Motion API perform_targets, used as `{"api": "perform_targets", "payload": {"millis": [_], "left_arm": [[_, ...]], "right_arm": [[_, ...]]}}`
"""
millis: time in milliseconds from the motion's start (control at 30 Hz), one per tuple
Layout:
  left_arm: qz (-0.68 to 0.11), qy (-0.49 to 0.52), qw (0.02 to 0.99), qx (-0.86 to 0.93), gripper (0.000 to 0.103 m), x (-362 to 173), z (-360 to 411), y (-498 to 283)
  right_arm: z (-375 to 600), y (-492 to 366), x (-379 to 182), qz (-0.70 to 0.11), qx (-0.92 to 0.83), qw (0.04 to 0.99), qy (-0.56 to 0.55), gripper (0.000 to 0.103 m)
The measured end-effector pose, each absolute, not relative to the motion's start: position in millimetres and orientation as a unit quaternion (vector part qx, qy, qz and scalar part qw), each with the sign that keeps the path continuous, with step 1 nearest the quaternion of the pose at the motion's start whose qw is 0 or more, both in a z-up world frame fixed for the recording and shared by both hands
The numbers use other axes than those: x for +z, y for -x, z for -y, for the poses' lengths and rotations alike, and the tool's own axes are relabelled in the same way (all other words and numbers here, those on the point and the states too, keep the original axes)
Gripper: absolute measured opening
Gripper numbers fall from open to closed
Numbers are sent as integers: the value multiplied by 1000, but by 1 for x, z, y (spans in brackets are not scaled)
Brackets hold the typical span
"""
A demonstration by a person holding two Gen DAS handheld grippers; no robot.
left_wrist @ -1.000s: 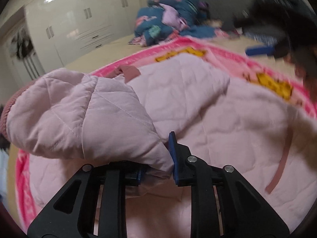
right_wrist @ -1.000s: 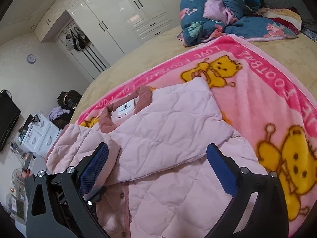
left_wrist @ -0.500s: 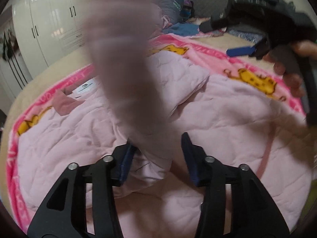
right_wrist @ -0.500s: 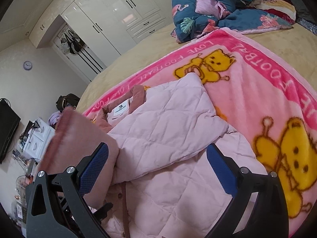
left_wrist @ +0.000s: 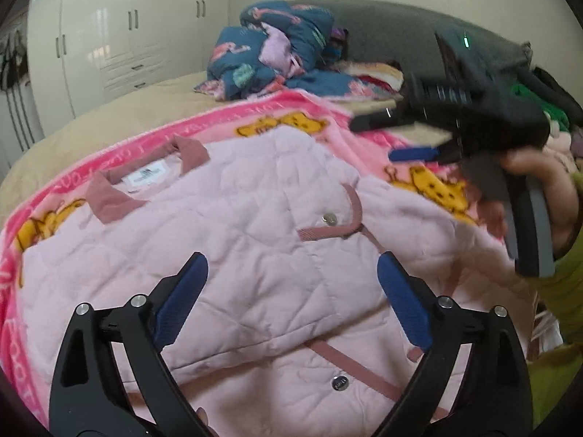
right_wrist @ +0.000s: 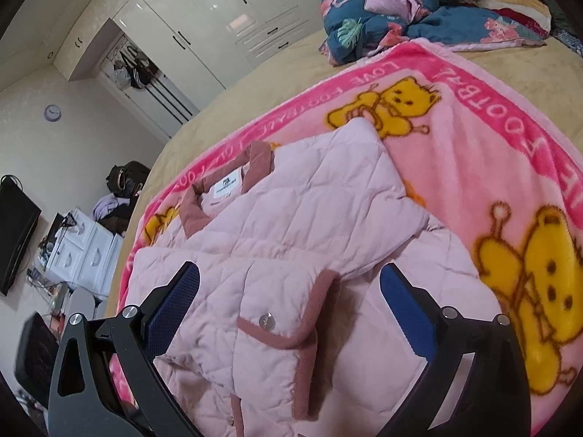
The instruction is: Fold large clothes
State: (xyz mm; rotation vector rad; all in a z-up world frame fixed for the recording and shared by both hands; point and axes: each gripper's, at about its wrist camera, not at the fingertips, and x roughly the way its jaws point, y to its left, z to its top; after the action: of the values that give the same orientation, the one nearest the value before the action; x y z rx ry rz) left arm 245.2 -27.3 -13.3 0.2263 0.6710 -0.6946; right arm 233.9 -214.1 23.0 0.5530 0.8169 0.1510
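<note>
One pink quilted jacket (left_wrist: 255, 240) lies flat on the pink bear blanket (right_wrist: 473, 116), below and ahead of both grippers. The left gripper (left_wrist: 291, 291), clamped on a sleeve a second ago, is opening with nothing between its pads, and that sleeve is now folded across the jacket. The right gripper (right_wrist: 291, 306) hangs wide open and empty.

A home bedroom: a wide bed (right_wrist: 364, 54) under a cartoon blanket (right_wrist: 492, 153), heaped bedding (left_wrist: 269, 54), glossy white wardrobes (right_wrist: 218, 11), a wall clock (right_wrist: 53, 113), a small dresser (right_wrist: 83, 251).
</note>
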Motion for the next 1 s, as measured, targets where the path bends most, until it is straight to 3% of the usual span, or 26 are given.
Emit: {"api": "perform_targets", "payload": {"millis": [167, 500, 833, 867, 1000], "left_arm": [[-317, -76, 901, -288, 94, 4, -1, -257], [-348, -3, 929, -124, 94, 7, -87, -293], [-350, 122, 928, -41, 94, 7, -172, -300], [-349, 133, 927, -39, 94, 7, -177, -299], [-342, 166, 925, -26, 94, 8, -195, -297]], "right_arm": [[203, -235, 8, -426, 88, 863, -259, 99], [172, -236, -48, -498, 123, 813, -275, 99], [164, -237, -59, -481, 142, 817, -286, 99], [164, -237, -59, -477, 142, 819, -286, 95], [163, -242, -54, -465, 175, 819, -287, 29]]}}
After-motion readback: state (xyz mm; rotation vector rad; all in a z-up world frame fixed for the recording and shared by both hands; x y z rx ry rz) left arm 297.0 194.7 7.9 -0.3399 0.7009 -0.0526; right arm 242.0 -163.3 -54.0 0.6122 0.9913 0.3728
